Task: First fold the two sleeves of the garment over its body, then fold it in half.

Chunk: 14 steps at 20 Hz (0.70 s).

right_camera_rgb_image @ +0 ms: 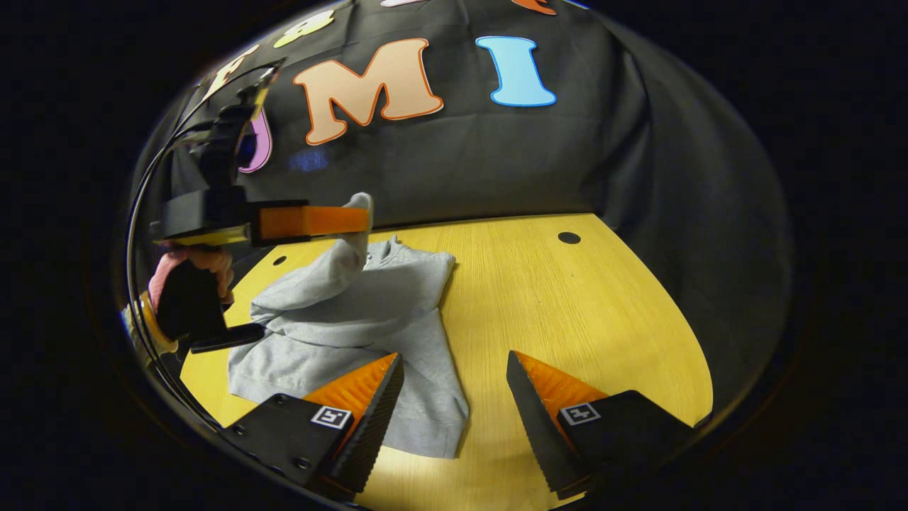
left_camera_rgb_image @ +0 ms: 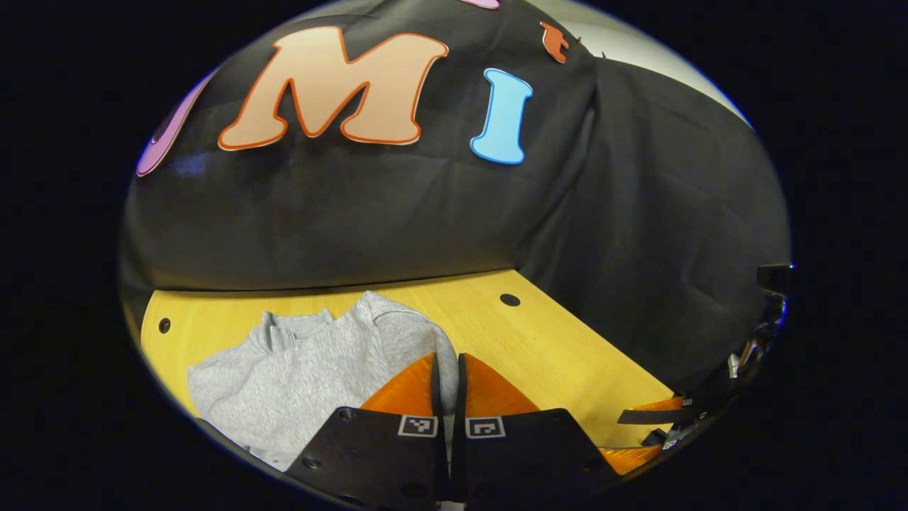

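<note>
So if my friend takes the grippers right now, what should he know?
Left gripper: shut on a gray sleeve, lifted off the table over the sweater.
Right gripper: open, holding nothing, low over the sweater's near edge.
Sweater: lies on the table, body bunched, not flat.
Done: one sleeve picked up and partway over the body.
Left: lay this sleeve down; the other sleeve's state is unclear, so check it; then fold the sweater in half.

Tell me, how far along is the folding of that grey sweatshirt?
Early on. The left gripper has pinched a sleeve of the grey sweatshirt and holds it up above the body. The right gripper hangs open over the wooden table. The halving fold isn't done yet.
</note>
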{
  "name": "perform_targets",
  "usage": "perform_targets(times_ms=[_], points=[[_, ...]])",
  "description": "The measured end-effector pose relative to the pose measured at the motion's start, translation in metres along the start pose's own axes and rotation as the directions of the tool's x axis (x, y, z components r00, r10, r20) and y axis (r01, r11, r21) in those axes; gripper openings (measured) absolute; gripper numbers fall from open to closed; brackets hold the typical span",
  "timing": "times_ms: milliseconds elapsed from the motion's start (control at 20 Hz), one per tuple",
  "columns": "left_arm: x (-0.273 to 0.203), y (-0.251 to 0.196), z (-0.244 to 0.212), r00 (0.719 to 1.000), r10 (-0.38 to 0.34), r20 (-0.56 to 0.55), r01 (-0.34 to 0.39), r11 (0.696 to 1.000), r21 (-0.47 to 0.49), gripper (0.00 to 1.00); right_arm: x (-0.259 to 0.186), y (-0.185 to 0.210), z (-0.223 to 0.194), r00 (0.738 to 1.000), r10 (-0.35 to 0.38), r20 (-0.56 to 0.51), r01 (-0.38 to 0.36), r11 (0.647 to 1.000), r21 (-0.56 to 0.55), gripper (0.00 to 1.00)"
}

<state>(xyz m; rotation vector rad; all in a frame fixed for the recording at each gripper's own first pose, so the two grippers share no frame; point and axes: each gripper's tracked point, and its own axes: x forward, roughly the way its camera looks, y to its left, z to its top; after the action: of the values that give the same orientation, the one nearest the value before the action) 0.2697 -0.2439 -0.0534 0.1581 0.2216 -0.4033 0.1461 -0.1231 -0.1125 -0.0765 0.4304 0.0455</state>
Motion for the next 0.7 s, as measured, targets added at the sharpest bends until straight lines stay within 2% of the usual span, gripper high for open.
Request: perform_targets(times_ms=[200, 300, 350, 400, 450, 600, 700], points=[[0.036, -0.018, -0.011, 0.999, -0.036, -0.031, 0.037, 0.999, 0.027, 0.01, 0.000, -0.005, -0.003, 1.000, -0.001, -0.004, 0.001, 1.000, 0.007, 0.90], [0.048, -0.022, -0.023, 0.997, -0.048, -0.061, 0.050, 0.998, 0.025, 0.06, 0.000, -0.007, -0.003, 1.000, -0.005, -0.003, 0.005, 1.000, 0.009, 0.89], [0.053, -0.026, -0.026, 0.996, -0.063, -0.066, 0.064, 0.998, 0.014, 0.14, 0.001, -0.008, -0.004, 1.000, -0.005, -0.003, 0.005, 1.000, 0.012, 0.89], [0.055, -0.027, -0.026, 0.996, -0.066, -0.058, 0.067, 0.998, 0.008, 0.15, 0.001, -0.008, -0.003, 1.000, -0.005, -0.004, 0.005, 1.000, 0.014, 0.89], [0.059, -0.027, -0.024, 0.996, -0.067, -0.052, 0.068, 0.998, 0.011, 0.37, 0.002, -0.008, -0.005, 1.000, -0.005, -0.005, 0.005, 1.000, 0.015, 0.89], [0.053, -0.007, -0.029, 0.998, 0.015, -0.055, -0.012, 0.999, 0.050, 0.98, -0.001, -0.006, -0.007, 1.000, -0.003, -0.005, 0.003, 1.000, 0.007, 0.91], [0.044, -0.001, -0.032, 0.998, 0.020, -0.056, -0.018, 0.999, 0.036, 0.96, -0.001, -0.005, -0.008, 1.000, 0.002, -0.007, -0.002, 1.000, 0.004, 0.91]])
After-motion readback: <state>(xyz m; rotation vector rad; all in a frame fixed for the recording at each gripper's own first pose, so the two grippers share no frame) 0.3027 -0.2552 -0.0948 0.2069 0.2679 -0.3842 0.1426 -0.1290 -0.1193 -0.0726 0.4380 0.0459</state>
